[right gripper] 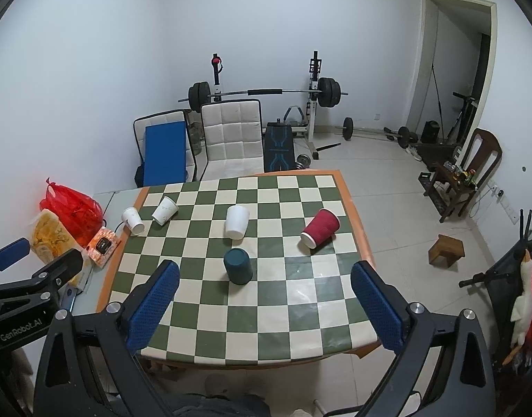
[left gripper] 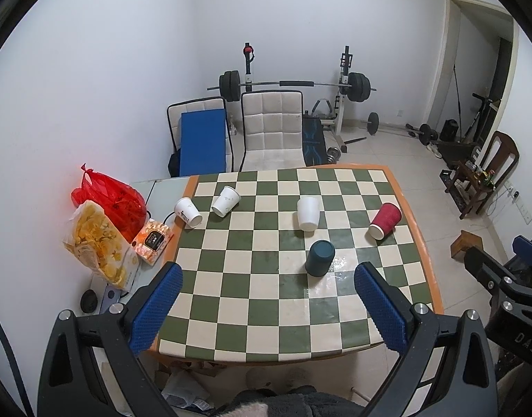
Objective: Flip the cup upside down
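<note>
Several cups stand on a green-and-cream checkered table. A dark teal cup stands upside down near the middle; it also shows in the right wrist view. A plain white cup stands upside down behind it. A red ribbed cup lies tilted at the right. Two printed white cups lie tilted at the far left. My left gripper and right gripper are both open and empty, held above the table's near edge.
A red bag, a bag of chips and an orange box sit on a side surface to the left. Two padded chairs and a barbell rack stand behind the table. A small wooden stool is on the floor at right.
</note>
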A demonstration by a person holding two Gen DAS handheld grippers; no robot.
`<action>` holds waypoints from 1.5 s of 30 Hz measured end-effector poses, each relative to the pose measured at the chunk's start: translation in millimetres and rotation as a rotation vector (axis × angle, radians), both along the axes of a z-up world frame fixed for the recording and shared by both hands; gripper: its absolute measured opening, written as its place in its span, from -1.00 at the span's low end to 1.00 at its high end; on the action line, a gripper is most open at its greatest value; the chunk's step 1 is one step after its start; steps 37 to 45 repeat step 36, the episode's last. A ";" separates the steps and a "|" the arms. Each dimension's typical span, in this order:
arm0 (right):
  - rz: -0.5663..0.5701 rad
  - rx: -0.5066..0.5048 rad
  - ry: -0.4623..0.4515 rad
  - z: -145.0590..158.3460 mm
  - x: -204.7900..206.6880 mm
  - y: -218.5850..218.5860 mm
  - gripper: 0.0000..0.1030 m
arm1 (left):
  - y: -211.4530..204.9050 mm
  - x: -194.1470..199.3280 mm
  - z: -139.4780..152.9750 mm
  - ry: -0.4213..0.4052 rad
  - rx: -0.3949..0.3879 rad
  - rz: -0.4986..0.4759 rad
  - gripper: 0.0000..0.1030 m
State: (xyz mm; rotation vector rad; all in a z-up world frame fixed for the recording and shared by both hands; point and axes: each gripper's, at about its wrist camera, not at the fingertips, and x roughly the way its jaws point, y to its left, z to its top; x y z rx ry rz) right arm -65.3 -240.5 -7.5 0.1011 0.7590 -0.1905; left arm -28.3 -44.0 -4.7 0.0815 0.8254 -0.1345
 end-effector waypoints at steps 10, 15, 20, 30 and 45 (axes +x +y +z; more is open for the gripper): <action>0.003 -0.005 0.003 -0.2 1.6 2.1 0.97 | 6.7 2.5 0.6 -0.017 -0.012 0.032 0.99; 0.004 -0.006 0.003 -0.6 2.7 2.0 0.97 | 8.9 4.5 -0.7 -0.012 -0.016 0.033 0.99; 0.003 -0.007 0.005 -0.8 2.7 2.4 0.98 | 10.0 5.1 -2.8 -0.003 -0.021 0.032 0.99; 0.011 -0.001 0.014 -7.0 3.2 3.5 0.98 | 8.8 5.7 -8.0 0.017 -0.019 0.030 0.99; 0.017 0.006 0.023 -12.0 3.5 4.6 0.98 | 9.1 5.6 -11.2 0.023 -0.023 0.025 0.99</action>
